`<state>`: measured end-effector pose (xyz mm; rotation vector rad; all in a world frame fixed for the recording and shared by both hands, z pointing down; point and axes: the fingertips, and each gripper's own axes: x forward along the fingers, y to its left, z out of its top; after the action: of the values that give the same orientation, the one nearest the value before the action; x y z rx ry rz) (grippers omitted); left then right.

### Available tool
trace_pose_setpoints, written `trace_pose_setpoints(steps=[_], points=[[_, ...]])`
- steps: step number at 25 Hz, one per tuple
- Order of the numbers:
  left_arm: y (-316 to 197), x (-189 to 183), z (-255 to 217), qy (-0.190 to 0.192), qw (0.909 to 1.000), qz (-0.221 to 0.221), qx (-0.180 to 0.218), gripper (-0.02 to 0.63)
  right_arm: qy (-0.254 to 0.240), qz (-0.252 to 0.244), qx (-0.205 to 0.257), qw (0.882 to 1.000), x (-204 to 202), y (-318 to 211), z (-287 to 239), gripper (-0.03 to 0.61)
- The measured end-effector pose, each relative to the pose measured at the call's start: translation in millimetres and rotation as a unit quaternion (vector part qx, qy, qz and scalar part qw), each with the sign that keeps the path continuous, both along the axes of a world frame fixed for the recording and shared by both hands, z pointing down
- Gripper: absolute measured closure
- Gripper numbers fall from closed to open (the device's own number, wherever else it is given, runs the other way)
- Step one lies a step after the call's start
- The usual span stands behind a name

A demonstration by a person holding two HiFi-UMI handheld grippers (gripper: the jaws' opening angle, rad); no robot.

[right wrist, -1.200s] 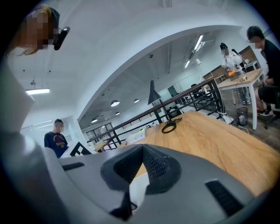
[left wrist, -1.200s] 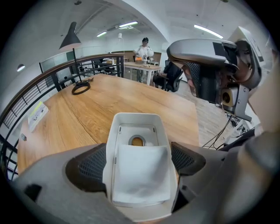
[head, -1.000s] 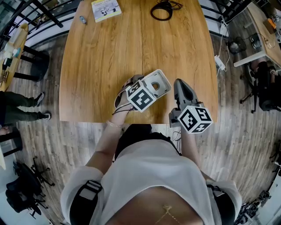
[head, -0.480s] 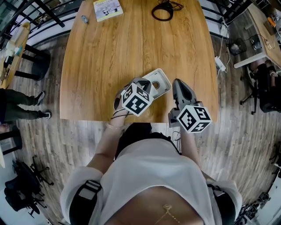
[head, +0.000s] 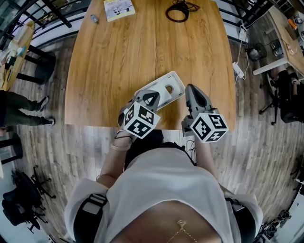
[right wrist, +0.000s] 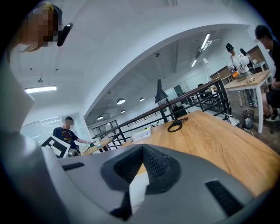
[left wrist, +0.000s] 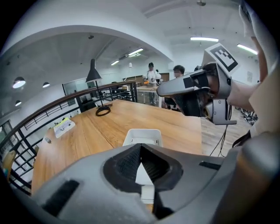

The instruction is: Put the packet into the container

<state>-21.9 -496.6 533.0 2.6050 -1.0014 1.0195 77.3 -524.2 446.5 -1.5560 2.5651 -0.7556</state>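
Observation:
A white container (head: 164, 90) lies on the wooden table (head: 109, 61) near its front edge; the left gripper view shows the container (left wrist: 142, 136) just ahead of the jaws. Something small, round and tan (head: 168, 88) shows inside it; I cannot tell whether that is the packet. My left gripper (head: 152, 97) hangs over the container's near end, jaws shut with nothing between them (left wrist: 141, 148). My right gripper (head: 194, 91) is to the right of the container, apart from it and shut (right wrist: 142, 148). From the left gripper's camera the right gripper (left wrist: 161, 90) points left above the table.
At the table's far end lie a yellow-white booklet (head: 118, 8), a coiled black cable (head: 179, 10) and a small grey object (head: 94, 18). Someone's legs (head: 21, 114) stand left of the table. A white power strip (head: 237, 66) hangs off the right edge.
My left gripper has drawn back toward the table's front edge, uncovering more of the container. The right gripper has stayed where it was.

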Motion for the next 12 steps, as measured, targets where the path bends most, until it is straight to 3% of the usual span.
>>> trace_pose_setpoints(steps=[4,12], points=[[5,-6,-4,0.036,0.9988,-0.030,-0.014,0.604,0.002,-0.009,0.003,1.000,-5,2,-1,0.568],[4,-14,-9,0.040,0.9980,-0.048,-0.011,0.604,0.002,-0.021,0.005,1.000,-14,5,-4,0.568]])
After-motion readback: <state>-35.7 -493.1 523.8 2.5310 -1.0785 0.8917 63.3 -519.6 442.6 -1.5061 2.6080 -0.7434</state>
